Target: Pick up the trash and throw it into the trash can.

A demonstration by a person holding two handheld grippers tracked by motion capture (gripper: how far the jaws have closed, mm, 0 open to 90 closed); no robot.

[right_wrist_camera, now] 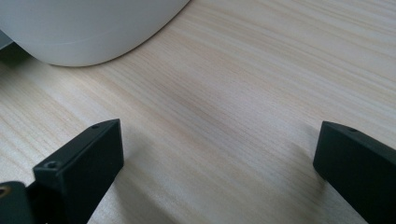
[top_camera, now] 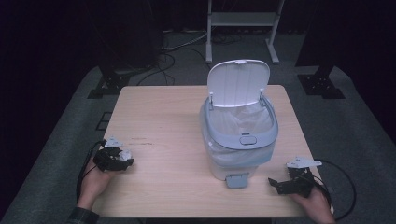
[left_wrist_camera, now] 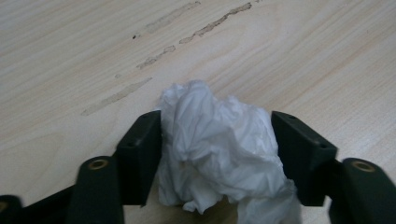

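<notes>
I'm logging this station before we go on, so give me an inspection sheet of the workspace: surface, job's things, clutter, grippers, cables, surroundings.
Surface: light wooden table, with scuff marks ahead of the left gripper.
Job's things: white pedal bin, lid raised upright, clear liner inside, grey pedal facing the person; crumpled white tissue.
Clutter: nothing seen.
Grippers: left gripper closed on the tissue at the table's near left; right gripper open, holding nothing, near right beside the bin.
Cables: one black cable trails from each gripper; more lie on the floor behind.
Surroundings: grey carpet, dark curtains, a white metal stand behind the table.
</notes>
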